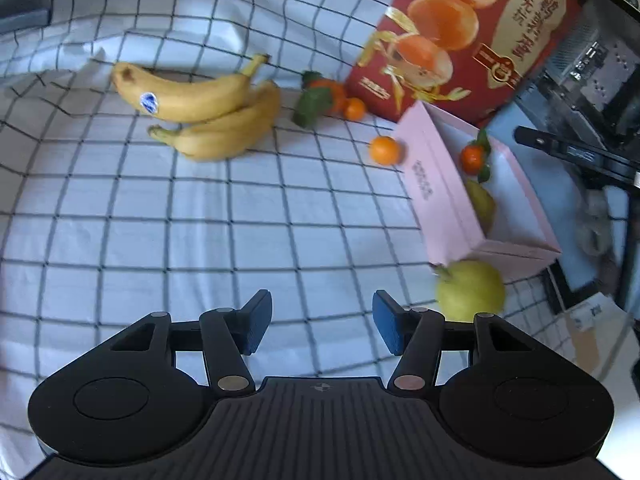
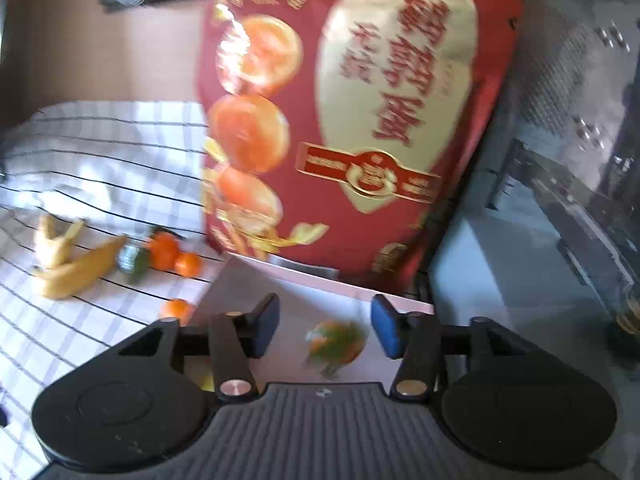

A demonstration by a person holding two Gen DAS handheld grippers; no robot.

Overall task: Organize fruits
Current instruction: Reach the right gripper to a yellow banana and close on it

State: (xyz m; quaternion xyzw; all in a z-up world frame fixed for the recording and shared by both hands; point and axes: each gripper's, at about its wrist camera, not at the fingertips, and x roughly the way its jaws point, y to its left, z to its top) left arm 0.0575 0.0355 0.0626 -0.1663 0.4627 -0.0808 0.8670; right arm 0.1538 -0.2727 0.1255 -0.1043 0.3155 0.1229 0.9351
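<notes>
Two bananas [image 1: 192, 108] lie on the checked cloth, with leafy tangerines [image 1: 328, 96] and a loose tangerine [image 1: 385, 151] to their right. The pink box [image 1: 440, 184] holds a leafy tangerine [image 1: 472, 158] and a pear [image 1: 482, 204]. A second yellow-green pear [image 1: 470, 290] lies on the cloth outside the box's near corner, just right of my left gripper [image 1: 322, 326], which is open and empty. My right gripper [image 2: 324, 326] hovers open over the pink box [image 2: 304, 276]. A blurred leafy tangerine [image 2: 336, 344] lies in the box below the gap, and the pads are clear of it.
A tall red orange carton [image 1: 460, 32] [image 2: 340, 120] stands right behind the pink box. Dark metal equipment [image 1: 592, 72] and a black bar [image 1: 576, 152] fill the right side. Bananas [image 2: 72, 260] and tangerines [image 2: 164, 252] lie left of the box.
</notes>
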